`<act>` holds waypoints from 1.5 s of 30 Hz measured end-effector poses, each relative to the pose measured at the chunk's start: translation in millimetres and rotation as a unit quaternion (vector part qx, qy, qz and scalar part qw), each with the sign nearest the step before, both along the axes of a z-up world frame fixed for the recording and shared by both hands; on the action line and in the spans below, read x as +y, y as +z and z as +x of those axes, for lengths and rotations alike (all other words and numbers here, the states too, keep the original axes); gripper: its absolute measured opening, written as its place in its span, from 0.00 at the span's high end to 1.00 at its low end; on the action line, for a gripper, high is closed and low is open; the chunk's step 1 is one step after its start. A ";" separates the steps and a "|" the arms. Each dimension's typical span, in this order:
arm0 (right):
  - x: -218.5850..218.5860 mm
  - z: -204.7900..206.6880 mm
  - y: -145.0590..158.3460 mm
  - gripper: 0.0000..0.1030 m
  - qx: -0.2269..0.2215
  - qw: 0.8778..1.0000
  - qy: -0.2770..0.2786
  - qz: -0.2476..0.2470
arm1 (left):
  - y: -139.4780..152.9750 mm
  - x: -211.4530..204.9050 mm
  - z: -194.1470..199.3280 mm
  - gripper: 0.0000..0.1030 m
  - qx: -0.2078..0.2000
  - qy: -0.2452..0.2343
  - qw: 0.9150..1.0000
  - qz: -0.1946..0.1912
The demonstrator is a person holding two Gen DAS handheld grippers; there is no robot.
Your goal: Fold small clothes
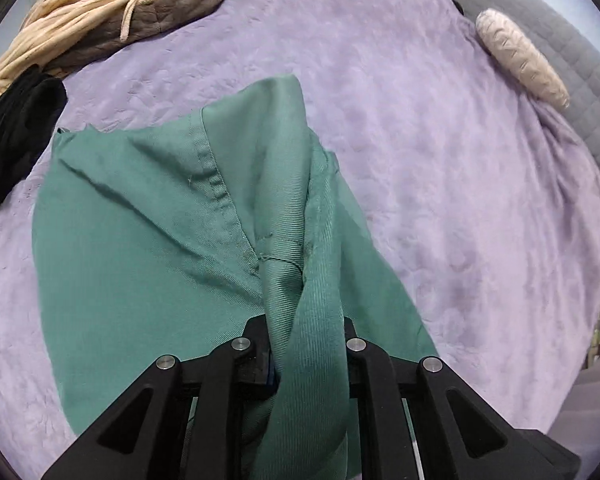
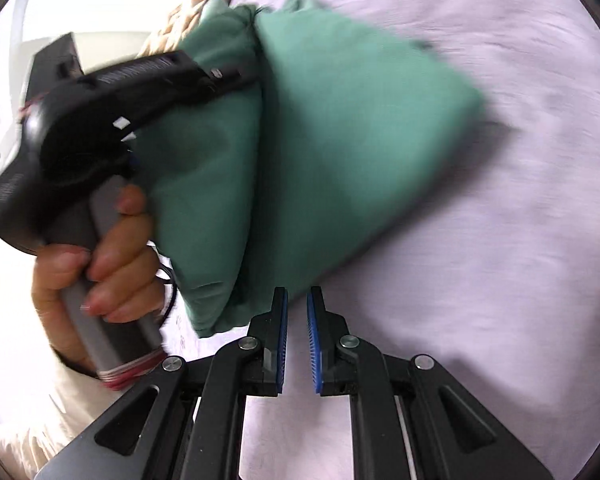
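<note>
1. Left wrist view: the left gripper (image 1: 306,344) has its fingers clamped on a bunched, twisted corner of a green garment (image 1: 148,240), which drapes away from the jaws and spreads over the lilac blanket (image 1: 440,180). The cloth looks light, soft and limp, a twill weave with a stitched hem; judged from its folds, it will sag wherever it is not held, so corners and hem lines are the places to take hold.

2. Same view, surroundings: a cream knit piece (image 1: 80,12) and a black garment (image 1: 12,136) lie at the far left edge, apart from the green one. A pale rolled bundle (image 1: 520,56) rests at the far right beside a grey quilted cover (image 1: 572,60). The blanket's middle and right offer open room for laying a fold.

3. Right wrist view, blurred by motion: the right gripper (image 2: 297,320) holds nothing, its blue-padded fingers a little apart, just beside the garment's lower edge. The person's hand (image 2: 100,256) grips the other tool's handle at left, with the green cloth hanging from it above the blanket. A free lower corner seems the likely next hold.
</note>
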State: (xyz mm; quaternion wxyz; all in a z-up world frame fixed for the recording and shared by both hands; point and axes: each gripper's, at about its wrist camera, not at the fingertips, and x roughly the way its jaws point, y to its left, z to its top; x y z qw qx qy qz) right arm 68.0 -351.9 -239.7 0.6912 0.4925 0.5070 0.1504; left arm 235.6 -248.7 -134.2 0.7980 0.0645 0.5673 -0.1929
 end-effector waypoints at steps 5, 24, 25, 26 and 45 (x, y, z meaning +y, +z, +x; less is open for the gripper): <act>-19.9 -10.9 -3.5 0.87 -0.001 1.000 -0.020 0.004 | 1.0 -13.9 -12.0 0.44 -0.014 -0.007 1.000 -0.016; -60.1 61.5 51.9 0.21 -0.059 0.998 -0.023 0.016 | 62.2 117.2 -12.2 0.40 -0.082 0.110 0.990 -0.030; -58.6 70.2 55.8 0.21 -0.055 0.998 -0.018 0.005 | 56.6 130.3 -14.4 0.40 -0.078 0.124 0.989 -0.022; -57.1 72.9 59.1 0.21 -0.051 0.999 -0.017 -0.006 | 51.0 141.1 -16.4 0.40 -0.072 0.137 0.988 -0.017; -13.4 181.7 89.5 0.94 -0.096 0.969 0.115 -0.197 | 14.6 185.7 -47.9 0.40 -0.044 0.204 0.978 0.012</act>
